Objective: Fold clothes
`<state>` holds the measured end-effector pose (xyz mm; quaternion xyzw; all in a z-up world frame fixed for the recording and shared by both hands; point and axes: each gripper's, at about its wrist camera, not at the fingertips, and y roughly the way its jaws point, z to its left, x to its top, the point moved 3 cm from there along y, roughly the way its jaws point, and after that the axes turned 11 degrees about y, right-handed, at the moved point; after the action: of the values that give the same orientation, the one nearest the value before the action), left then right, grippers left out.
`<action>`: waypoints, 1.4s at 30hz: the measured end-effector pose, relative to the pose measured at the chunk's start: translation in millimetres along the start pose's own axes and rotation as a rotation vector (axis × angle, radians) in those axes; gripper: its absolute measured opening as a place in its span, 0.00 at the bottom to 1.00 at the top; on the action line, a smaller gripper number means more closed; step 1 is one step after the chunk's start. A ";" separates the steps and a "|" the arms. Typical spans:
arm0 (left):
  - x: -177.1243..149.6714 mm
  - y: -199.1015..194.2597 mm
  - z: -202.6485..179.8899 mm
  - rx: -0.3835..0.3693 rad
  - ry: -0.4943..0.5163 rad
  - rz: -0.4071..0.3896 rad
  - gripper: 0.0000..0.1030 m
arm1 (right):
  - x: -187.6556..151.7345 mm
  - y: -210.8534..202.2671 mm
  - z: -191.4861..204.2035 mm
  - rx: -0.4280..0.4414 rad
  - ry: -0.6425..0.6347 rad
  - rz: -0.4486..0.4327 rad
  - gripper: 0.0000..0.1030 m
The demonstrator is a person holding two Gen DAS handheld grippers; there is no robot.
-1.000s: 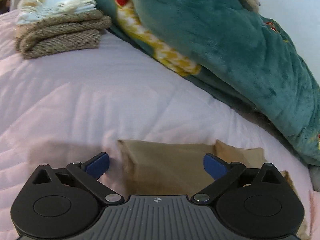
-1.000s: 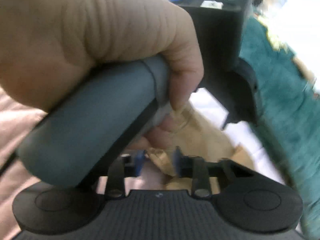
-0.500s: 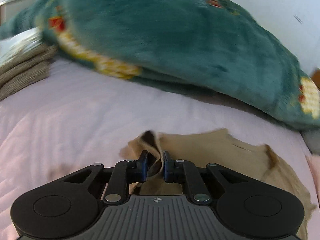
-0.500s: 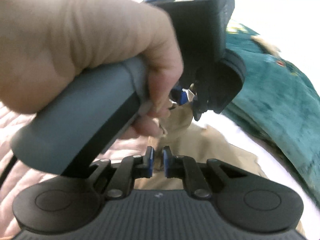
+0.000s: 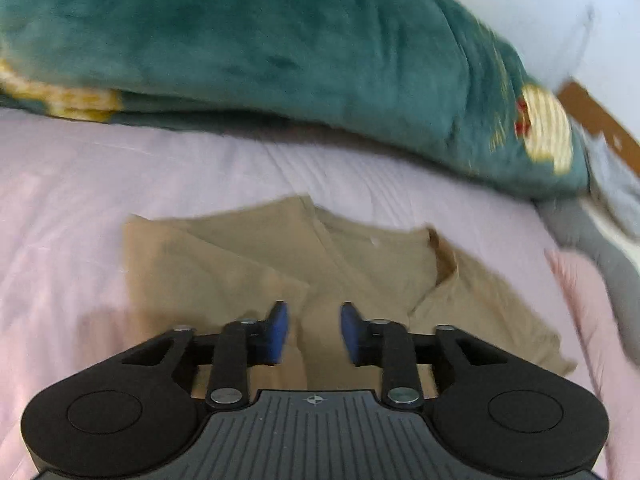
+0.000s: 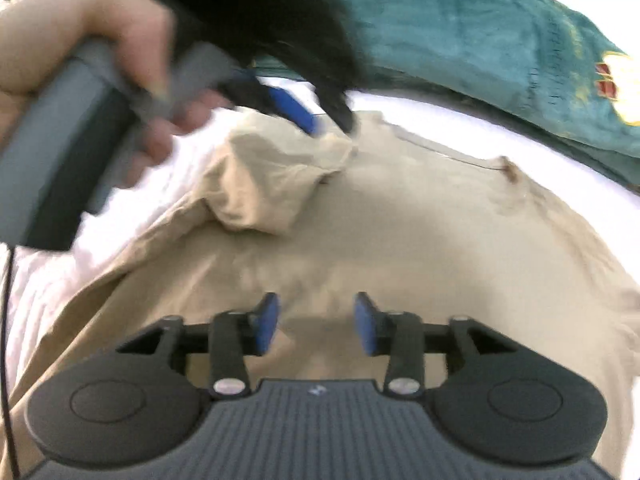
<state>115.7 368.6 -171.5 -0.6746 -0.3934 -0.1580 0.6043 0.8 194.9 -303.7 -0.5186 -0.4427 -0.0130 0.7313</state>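
A: Half a second ago both our grippers were pinched almost shut on the tan cotton garment (image 5: 256, 264); since then they have lifted off it, and a fold of its near-left part now lies turned over onto the rest.

B: Agreed. Our left gripper (image 5: 314, 332), black with blue pads, hovers over the garment's near edge, its jaws opening, a moderate gap between them and no cloth in it.

A: Our right gripper (image 6: 316, 326) is much the same: jaws opening, middling apart, nothing pinched, with the garment (image 6: 400, 240) spread below and beyond it.

B: From the right wrist view we also see our left hand (image 6: 80, 44) wrapped around the grey handle, at the garment's far-left corner. The blue pad there sits just above the turned-over flap; the blur keeps us from saying whether it touches.

A: The garment itself lies flat on the pale pink quilted bedspread (image 5: 80, 184), with its neckline opening toward the right side.

B: Beyond the garment, along its far edge but apart from it, lies the bulky teal plush blanket (image 5: 280, 40) with yellow and red patterns.

A: And to the right of the garment, past the bedspread's edge, we can make out some grey fabric (image 5: 580, 232), too blurred to name.
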 end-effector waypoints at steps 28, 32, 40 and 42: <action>-97.8 -118.1 -64.9 0.036 -0.094 0.105 0.53 | -13.9 -119.6 -174.1 -0.120 0.507 0.042 0.45; -32.9 -50.8 -137.0 -0.115 -0.031 0.054 0.53 | 6.7 -121.7 -249.6 -0.174 0.700 -0.101 0.45; -2.7 63.9 -268.7 -0.191 0.298 0.189 0.59 | 8.3 -76.8 -319.1 -0.235 0.800 -0.143 0.45; -6.5 81.6 -289.9 -0.204 0.334 0.199 0.59 | 5.5 -67.9 -328.4 -0.249 0.805 -0.154 0.45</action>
<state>246.4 97.2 -168.7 -0.7321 -0.2010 -0.2460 0.6025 179.9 -86.9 -272.4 -0.5219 -0.1546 -0.3223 0.7745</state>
